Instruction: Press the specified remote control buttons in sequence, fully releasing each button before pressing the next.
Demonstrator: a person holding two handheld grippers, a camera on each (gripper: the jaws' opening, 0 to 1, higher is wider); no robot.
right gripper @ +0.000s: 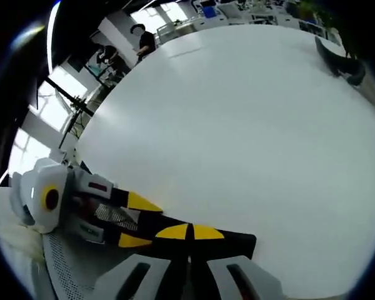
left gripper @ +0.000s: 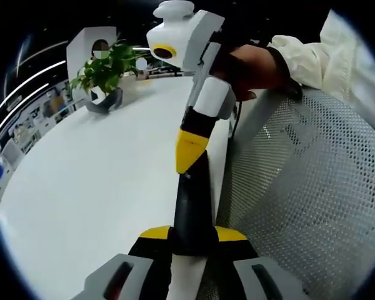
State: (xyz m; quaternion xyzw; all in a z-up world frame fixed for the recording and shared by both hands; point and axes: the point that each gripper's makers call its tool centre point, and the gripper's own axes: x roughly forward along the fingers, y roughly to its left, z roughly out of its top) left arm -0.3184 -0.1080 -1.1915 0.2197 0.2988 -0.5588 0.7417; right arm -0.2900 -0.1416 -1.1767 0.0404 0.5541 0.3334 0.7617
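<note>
The remote is a slim black bar held off the table, clamped at its near end between the yellow tips of the left gripper, whose jaws stand narrow on either side of it. In the left gripper view it runs away from the camera along the table's edge. The right gripper reaches down from above, its yellow tips drawn together into a single point that touches the remote's far end. A hand in a white sleeve grips its body. In the right gripper view the right gripper shows its two yellow tips closed against each other on top of the remote. The left gripper comes in from the left with a yellow tip on each side of the bar. The buttons cannot be made out. The table is broad, white and glossy. A green plant in a dark pot stands at its far side, well apart from the remote. A white mesh chair back is just beside the table's edge. Beyond the table the room is an open office with bright windows, desks with screens, and a person in dark clothes standing far off.
</note>
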